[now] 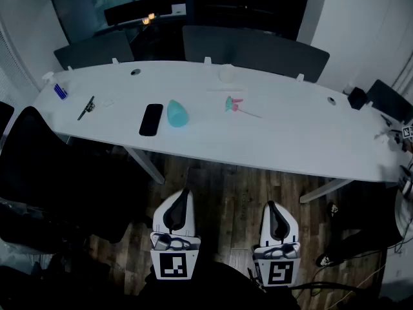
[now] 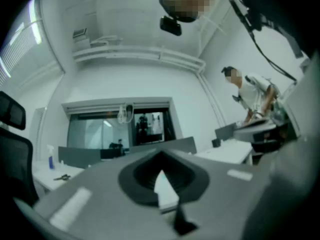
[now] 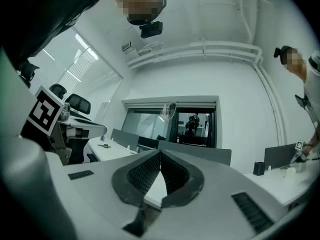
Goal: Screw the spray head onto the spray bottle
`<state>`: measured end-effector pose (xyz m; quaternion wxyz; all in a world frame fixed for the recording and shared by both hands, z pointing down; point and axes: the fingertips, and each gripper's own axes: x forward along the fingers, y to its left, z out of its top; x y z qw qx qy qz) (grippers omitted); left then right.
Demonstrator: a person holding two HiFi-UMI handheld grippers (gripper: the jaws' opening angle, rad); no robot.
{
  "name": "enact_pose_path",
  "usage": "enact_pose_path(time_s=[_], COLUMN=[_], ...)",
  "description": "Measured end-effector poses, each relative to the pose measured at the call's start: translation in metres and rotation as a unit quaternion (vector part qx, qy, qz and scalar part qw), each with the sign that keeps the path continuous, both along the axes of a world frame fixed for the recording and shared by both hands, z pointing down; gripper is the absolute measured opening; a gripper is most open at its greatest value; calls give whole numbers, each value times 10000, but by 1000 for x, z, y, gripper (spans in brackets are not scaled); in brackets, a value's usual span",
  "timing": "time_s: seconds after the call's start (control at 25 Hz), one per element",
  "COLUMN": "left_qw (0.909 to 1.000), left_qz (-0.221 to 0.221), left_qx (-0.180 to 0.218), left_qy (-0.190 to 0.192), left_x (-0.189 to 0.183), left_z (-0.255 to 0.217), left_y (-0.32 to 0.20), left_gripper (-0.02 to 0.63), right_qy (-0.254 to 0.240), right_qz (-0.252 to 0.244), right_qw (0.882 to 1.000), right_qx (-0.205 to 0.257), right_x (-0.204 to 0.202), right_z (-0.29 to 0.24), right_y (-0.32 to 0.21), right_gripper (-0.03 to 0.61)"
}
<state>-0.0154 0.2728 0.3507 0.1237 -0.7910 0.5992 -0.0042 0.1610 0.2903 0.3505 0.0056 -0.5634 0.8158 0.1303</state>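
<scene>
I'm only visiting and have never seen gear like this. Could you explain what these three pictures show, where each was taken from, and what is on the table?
There is no robot here: a person holds a two-jaw tool in each hand. The wide picture comes from a camera on the person's head, looking down at the left tool and the right tool, each carrying a cube with square markers. The other two pictures come from cameras riding on those tools, looking along their jaws. Both tools are shut and hold nothing. On the white table are a teal spray bottle, a black phone just left of it, and a pink and teal spray head lying apart to the right. Neither tool touches any of them.
</scene>
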Motion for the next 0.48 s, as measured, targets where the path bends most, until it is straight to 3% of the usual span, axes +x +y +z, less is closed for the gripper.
enact_pose_path(time_s=[0.24,0.48], left_qw=[9997,9991], left_qz=[-96,-147], left_qx=[-224,-383], left_qy=[-44,-81], left_x=[-15,-38], left_z=[4,19], left_y=[-46,-128], left_gripper=[5,5], right_qy=[-28,2], right_qz=[141,92], right_qw=[9996,9993], right_qx=[-230,-366], right_x=[-1,-24], right_z=[16,29], right_y=[-44,-125], right_gripper=[6,6])
